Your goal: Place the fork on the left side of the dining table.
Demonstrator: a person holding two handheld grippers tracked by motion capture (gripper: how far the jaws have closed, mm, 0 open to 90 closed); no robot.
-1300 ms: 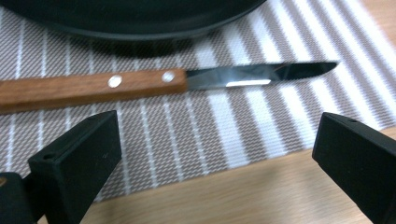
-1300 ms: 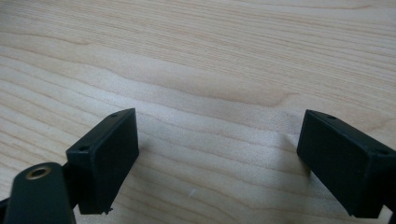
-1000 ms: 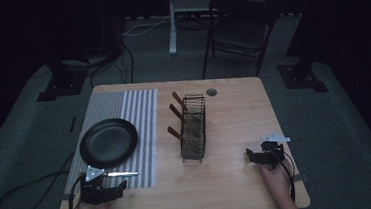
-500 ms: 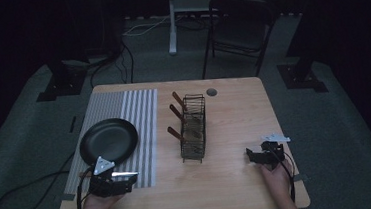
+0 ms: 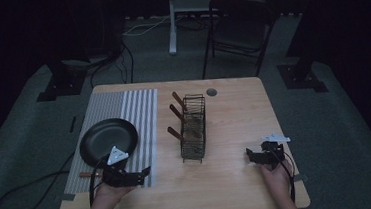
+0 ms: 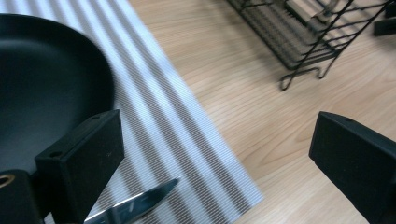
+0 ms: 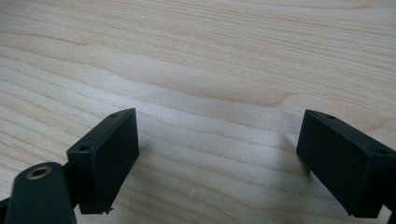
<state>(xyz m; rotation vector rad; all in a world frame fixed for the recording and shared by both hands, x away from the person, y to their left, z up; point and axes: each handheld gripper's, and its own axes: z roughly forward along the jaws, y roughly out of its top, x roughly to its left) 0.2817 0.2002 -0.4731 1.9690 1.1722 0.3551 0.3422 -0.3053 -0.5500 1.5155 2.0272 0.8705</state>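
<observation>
Left gripper (image 5: 138, 175), jaws apart, has moved right beside the pan (image 5: 107, 139); right gripper (image 5: 256, 156) unmoved, jaws apart.

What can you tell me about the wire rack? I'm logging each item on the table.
The wire rack is a narrow, upright basket of thin black metal wire, standing on the bare wooden table near its middle, just right of the striped mat. Three brown wooden handles stick out of its left side, angled up; what they belong to is hard to tell. In the left gripper view its looped wire foot rests on the wood. Neither gripper touches it.
</observation>
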